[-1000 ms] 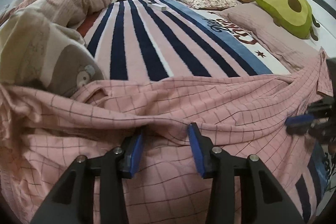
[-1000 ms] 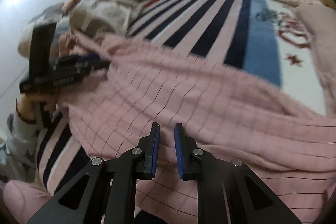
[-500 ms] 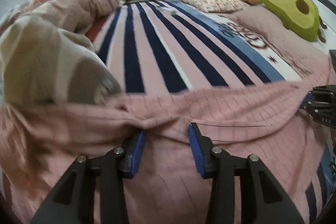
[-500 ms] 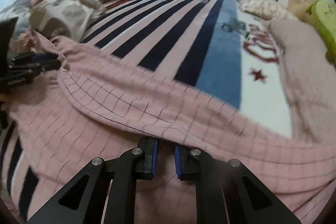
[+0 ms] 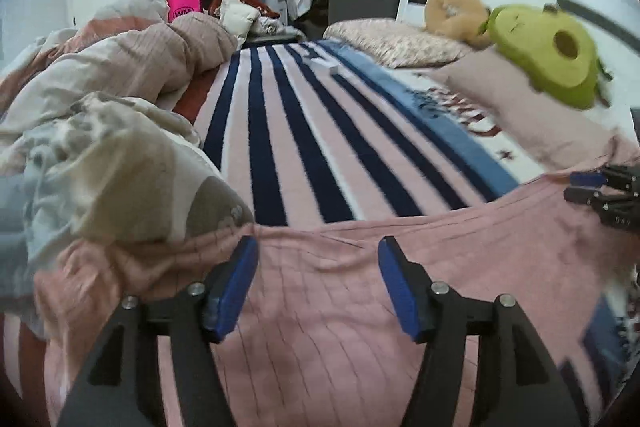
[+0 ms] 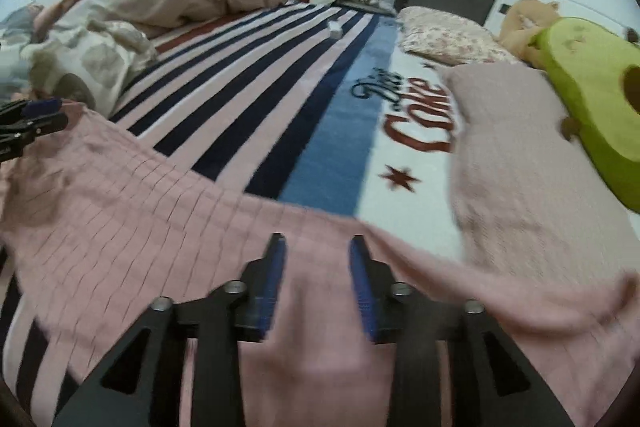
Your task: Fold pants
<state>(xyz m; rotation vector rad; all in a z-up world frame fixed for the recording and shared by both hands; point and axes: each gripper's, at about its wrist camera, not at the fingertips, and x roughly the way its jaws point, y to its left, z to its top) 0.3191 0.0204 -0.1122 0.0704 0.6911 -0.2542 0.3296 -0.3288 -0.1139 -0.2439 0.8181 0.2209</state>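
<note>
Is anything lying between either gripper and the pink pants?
Nothing visible. The left gripper and right gripper are both open right at the far edge of the pants, which are spread flat on the striped blanket.

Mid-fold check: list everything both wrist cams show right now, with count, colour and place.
pants: one, pink checked, spread across near bed
blanket: one, navy, pink and blue striped, covering bed
duvet: one, beige and grey, bunched left
avocado plush: one, green, by headboard
tan plush: one, beside avocado
floral pillow: one, far right
pink pillow: one, under avocado
small white box: one, far on stripes
left tongs: open, over pants
right tongs: open, over pants
</note>
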